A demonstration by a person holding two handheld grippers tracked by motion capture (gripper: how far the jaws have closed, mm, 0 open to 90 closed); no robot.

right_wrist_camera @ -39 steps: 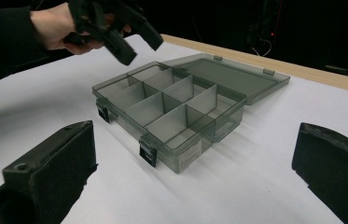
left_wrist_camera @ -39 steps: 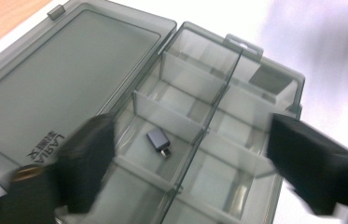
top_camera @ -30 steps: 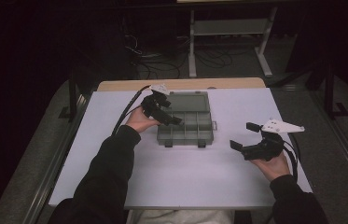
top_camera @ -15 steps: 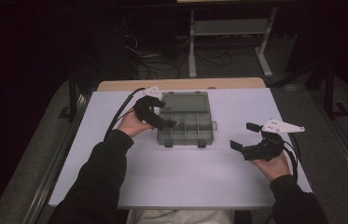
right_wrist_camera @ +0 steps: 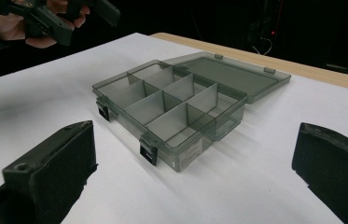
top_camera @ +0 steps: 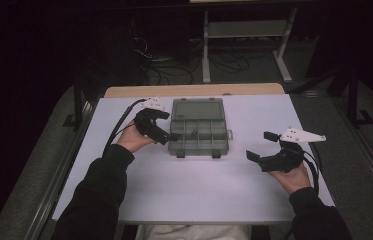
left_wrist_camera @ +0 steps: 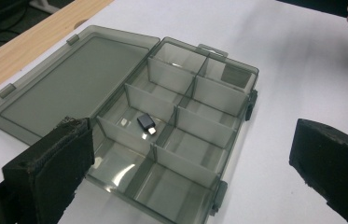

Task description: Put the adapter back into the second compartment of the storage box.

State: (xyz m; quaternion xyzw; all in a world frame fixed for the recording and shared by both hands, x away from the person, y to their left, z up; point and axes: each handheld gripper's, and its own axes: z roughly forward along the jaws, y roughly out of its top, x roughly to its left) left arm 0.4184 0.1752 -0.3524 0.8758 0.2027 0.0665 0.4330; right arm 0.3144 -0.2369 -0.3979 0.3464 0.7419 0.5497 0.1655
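Your left gripper [top_camera: 170,131] hangs at the left edge of the compartment box [top_camera: 198,131], jaws spread wide and empty. The box sits lid-open mid-worktop [top_camera: 184,190], a small black adapter [left_wrist_camera: 146,122] in one middle compartment. Your right gripper [top_camera: 263,146] hovers well apart, jaws also wide.

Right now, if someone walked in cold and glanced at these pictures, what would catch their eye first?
Probably the smoky grey compartment box lying open in the middle of the white table, its lid folded flat toward the far edge. Next, the small black adapter alone in one compartment. The left gripper hovers open at the box's left side; the right gripper waits open, well apart.
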